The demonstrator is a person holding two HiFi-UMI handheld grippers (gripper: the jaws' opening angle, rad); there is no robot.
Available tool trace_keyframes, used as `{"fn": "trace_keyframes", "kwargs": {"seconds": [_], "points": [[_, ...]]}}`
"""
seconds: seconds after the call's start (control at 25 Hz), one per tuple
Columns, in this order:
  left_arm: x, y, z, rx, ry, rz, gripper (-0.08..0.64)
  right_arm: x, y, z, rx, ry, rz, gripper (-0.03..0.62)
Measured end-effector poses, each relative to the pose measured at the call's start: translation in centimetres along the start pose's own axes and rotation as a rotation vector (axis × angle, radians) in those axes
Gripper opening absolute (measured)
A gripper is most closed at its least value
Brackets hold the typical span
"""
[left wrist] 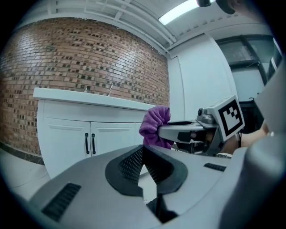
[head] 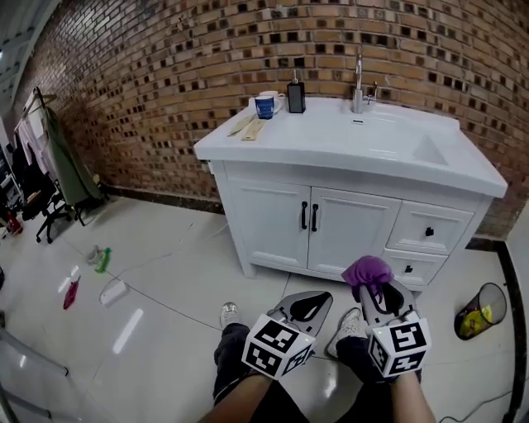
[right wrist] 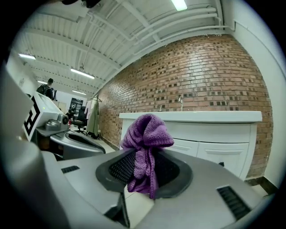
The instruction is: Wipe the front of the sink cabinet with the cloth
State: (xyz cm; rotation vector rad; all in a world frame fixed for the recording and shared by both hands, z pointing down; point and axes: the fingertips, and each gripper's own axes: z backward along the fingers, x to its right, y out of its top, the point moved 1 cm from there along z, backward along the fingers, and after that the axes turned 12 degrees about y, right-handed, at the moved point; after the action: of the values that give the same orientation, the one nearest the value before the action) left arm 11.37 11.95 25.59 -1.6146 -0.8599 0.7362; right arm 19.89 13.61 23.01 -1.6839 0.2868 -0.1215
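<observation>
"Where is the cloth?"

"The purple cloth (head: 368,271) is bunched at the tips of the right hand-held gripper (head: 376,291). It is held low and near, in front of the white sink cabinet (head: 347,227) and apart from it."

"And the other one?"

"The left hand-held gripper (head: 318,299) is just beside it, its jaws meeting at the tips with nothing in them."

"What's on top of the cabinet?"

"A blue mug (head: 264,106) and a dark bottle (head: 296,97) at the far left, with the tap (head: 359,83) to their right. A bin (head: 479,312) stands on the floor at the right."

Bright ceiling strip lights (right wrist: 179,4) glare on the glossy floor (head: 130,329); gripper views bend at dark edges.
</observation>
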Motion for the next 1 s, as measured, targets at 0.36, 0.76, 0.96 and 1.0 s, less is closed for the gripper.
{"fn": "trace_keyframes", "kwargs": {"seconds": [0.36, 0.76, 0.96, 1.0], "points": [[9.9, 1.7, 3.5, 0.045, -0.094, -0.048, 0.002, -0.6, 1.0, 11.6, 0.07, -0.074, -0.044, 0.115], [15.3, 2.5, 5.1, 0.06, -0.169, -0.034, 0.002, -1.9, 0.6, 17.7, 0.077, -0.085, -0.077, 0.115], [16.0, 2.6, 5.3, 0.057, -0.176, -0.026, 0.002, -2.0, -0.2, 18.4, 0.07, -0.093, -0.107, 0.115], [16.1, 2.5, 5.3, 0.056, -0.176, -0.027, 0.002, -2.0, -0.4, 18.4, 0.071, -0.093, -0.111, 0.117]]}}
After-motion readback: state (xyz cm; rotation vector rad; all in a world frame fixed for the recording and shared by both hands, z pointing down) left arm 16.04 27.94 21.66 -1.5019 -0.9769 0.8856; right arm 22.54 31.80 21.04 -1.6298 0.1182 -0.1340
